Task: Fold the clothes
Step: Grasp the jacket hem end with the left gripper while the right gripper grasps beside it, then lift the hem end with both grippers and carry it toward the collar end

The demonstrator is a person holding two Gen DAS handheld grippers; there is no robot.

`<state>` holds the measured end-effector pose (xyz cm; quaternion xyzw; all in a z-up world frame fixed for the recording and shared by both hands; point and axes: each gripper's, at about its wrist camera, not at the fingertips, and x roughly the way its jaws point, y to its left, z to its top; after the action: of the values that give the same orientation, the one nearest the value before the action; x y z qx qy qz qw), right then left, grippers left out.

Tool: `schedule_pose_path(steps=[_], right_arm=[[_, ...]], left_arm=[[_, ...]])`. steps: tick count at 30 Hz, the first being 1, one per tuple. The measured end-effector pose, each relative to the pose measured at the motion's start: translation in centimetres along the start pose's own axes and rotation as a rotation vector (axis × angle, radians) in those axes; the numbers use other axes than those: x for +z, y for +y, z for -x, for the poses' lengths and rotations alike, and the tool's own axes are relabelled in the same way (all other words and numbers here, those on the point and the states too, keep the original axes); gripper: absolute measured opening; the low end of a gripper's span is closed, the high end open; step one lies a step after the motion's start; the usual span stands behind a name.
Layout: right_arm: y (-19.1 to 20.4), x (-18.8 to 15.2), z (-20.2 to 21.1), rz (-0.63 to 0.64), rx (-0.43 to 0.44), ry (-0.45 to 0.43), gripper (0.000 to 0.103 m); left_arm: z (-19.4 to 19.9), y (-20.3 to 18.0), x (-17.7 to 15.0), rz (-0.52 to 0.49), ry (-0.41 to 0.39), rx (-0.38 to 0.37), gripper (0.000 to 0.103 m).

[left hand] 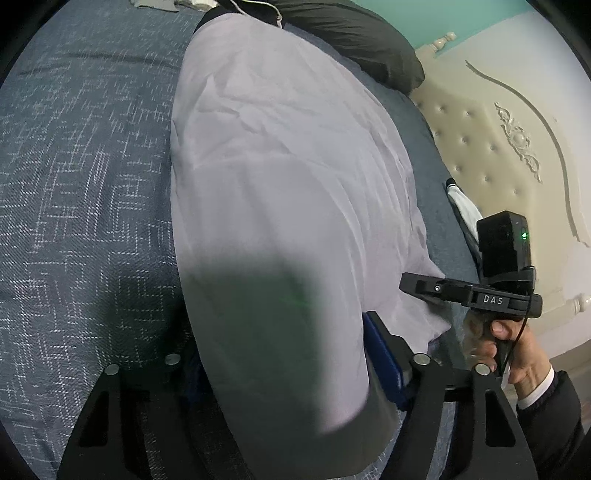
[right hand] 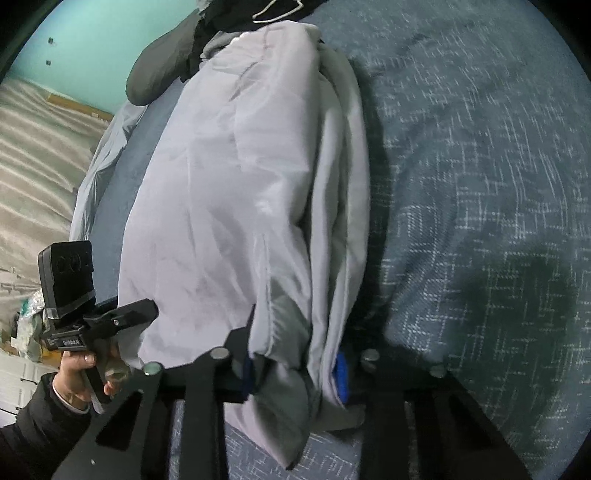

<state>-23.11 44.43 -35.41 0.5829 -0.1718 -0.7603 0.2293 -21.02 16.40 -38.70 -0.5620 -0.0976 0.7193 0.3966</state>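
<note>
A bed (left hand: 85, 155) covered in a dark blue bedspread flecked with white cross-hatching fills both wrist views, with a cream tufted headboard (left hand: 509, 155) at the right of the left wrist view and a teal wall (right hand: 92, 40) at the upper left of the right wrist view. The task's thing, a pale lilac-grey garment (left hand: 280, 177), lies lengthwise up the centre of the frame in both views, folded into a long narrow shape; its layered edges show along the right side in the right wrist view. A dark grey pillow (left hand: 354, 33) rests at the top of the frame, just beyond the garment's far end. The left hand-held gripper (left hand: 284, 373) stands fairly wide at the lower centre of its view, with the near end of the garment lying between its blue-padded fingers (left hand: 384, 362); whether the pads press on the cloth I cannot tell, as one side is hidden under the fabric. The right hand-held gripper (right hand: 295, 369) is narrowed at the lower centre of its view, its blue pads bunching the garment's near edge between them. Each view also shows the other hand (right hand: 81, 373) in a black sleeve at the lower corner.
</note>
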Motion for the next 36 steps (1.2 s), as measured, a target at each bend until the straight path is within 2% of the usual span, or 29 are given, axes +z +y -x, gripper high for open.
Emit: schedule_pose_path(steps=[7, 14, 26, 31, 36], right_arm=[[1.8, 0.0, 2.5, 0.076, -0.038, -0.033, 0.02], [3.3, 0.4, 5.6, 0.158, -0.068, -0.074, 0.018], [5.9, 2.5, 10.4, 0.23, -0.115, -0.134, 0.015], [6.0, 3.0, 12.5, 0.236, -0.15, -0.151, 0.014], [4.8, 2.8, 16.3, 0.234, -0.178, -0.177, 0.014]], left_arm=[[0.6, -0.9, 0.1, 0.005, -0.038, 0.025, 0.062], [1.3, -3.0, 0.6, -0.016, -0.064, 0.031, 0.052], [1.1, -9.4, 2.2, -0.101, -0.094, 0.019, 0.046], [0.3, -12.3, 2.8, -0.134, -0.089, 0.0, 0.045], [-0.2, -15.6, 3.6, -0.164, -0.092, -0.025, 0.045]])
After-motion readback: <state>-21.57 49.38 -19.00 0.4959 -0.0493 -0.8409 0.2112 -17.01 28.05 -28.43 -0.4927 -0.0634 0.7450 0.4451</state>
